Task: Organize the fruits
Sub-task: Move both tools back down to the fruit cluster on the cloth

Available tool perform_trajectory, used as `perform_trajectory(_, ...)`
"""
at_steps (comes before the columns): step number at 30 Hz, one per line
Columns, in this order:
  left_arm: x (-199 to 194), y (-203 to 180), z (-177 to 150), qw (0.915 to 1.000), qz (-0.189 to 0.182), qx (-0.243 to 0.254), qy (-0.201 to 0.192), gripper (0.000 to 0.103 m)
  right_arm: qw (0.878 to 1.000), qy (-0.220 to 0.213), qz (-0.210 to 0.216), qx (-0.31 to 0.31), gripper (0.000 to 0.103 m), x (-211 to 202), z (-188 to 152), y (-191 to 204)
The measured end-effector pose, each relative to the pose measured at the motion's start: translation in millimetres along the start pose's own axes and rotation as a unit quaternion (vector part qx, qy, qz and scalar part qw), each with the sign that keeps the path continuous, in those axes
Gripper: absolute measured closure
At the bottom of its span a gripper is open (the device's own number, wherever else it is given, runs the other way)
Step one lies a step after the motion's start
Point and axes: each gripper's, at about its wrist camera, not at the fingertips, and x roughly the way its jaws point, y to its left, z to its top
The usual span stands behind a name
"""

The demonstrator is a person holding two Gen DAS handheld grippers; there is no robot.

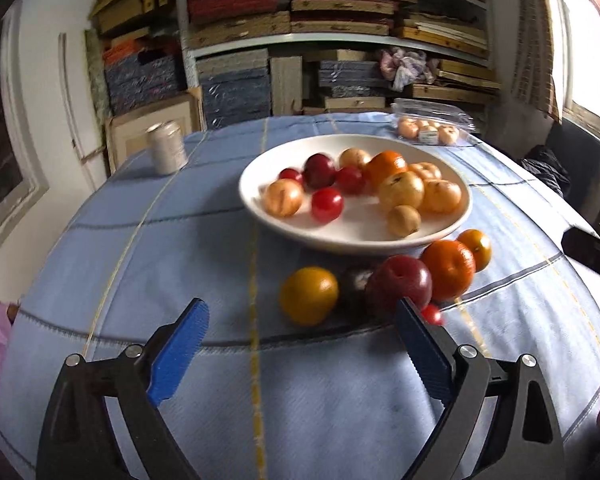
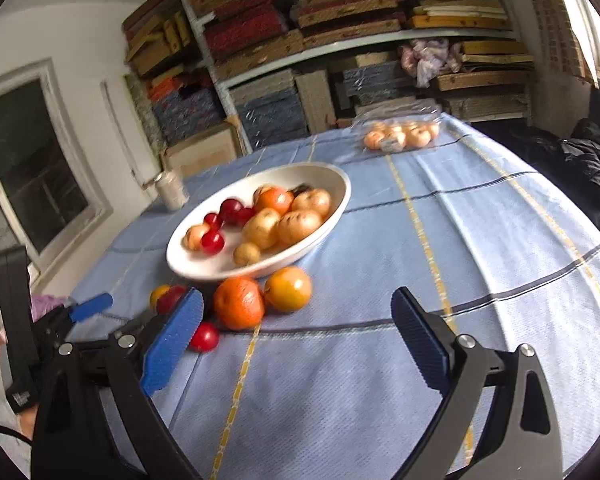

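Spread wide and empty above a bench draped in a pale blue checked cloth (image 1: 140, 280): the left gripper (image 1: 300, 320), blue-padded jaws well apart, aimed at a cluster of loose fruit just before the near rim of a wide white ceramic bowl (image 1: 256, 204). Likewise gaping and holding nothing, the right gripper (image 2: 296, 316), hovering off to the side of the same cluster.

Already in the bowl: pale yellow-brown round fruits, several small red ones, a dark red plum and one orange mandarin. Not yet gathered, lying touching or just beside one another on the cloth: a round yellow-orange fruit (image 1: 309, 295), a large dark red plum (image 1: 400, 285), a bright orange mandarin (image 1: 449, 269), a smaller orange-yellow fruit (image 1: 476, 249) by the bowl's rim, and a small red fruit (image 1: 432, 314) close to the left gripper's right finger. A darker fruit between the yellow one and the plum, too blurred to name.

Farther back, a clear plastic punnet of pale fruit (image 1: 428, 128) and a pale metal can (image 1: 167, 147).

Step in hand, by appearances: the approach to the next loose piece, sorting roughly halfway. Next move likely a descent with jaws straddling one fruit, closing gently to avoid nudging its touching neighbours into a roll.
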Motion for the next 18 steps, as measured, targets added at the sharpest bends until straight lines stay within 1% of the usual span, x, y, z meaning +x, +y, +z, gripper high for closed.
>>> perform_trajectory(1,0,7,-1,0.9999,0.008,-0.011,0.003,0.008,1.0,0.008,0.0,-0.012,0.01,3,-2,5)
perform_trajectory(3,-3,17,-4,0.9994,0.009,-0.032,0.006,0.008,0.999,0.018,0.001,-0.037,0.01,6,-6,15)
perform_trajectory(6,-9,34,-6,0.9973,-0.011,-0.072,0.008,0.008,0.997,0.024,0.006,-0.077,0.01,8,-11,30)
perform_trajectory(7,-10,36,-7,0.9967,-0.015,-0.079,0.009,0.008,0.996,0.026,0.001,-0.085,0.011,9,-12,32)
perform_trajectory(8,-10,37,-8,0.9963,-0.02,-0.082,0.013,0.008,0.996,0.033,-0.008,-0.088,0.014,13,-13,32)
perform_trajectory(9,-9,36,-8,0.9963,-0.022,-0.081,0.016,0.008,0.996,0.042,-0.014,-0.082,0.02,17,-12,29)
perform_trajectory(10,-9,34,-9,0.9965,-0.025,-0.077,0.018,0.008,0.996,0.049,-0.017,-0.074,0.024,21,-11,26)
perform_trajectory(11,-10,30,-9,0.997,-0.026,-0.07,0.018,0.008,0.996,0.058,-0.021,-0.06,0.032,26,-8,19)
perform_trajectory(12,-11,27,-9,0.9975,-0.026,-0.063,0.017,0.008,0.996,0.061,-0.025,-0.053,0.038,29,-6,15)
perform_trajectory(15,-15,20,-12,0.9983,-0.032,-0.046,0.014,0.008,0.996,0.069,-0.038,-0.05,0.043,39,-1,8)
perform_trajectory(18,-9,18,-13,0.9981,-0.036,-0.043,0.026,0.008,0.993,0.083,-0.042,-0.066,0.045,51,1,13)
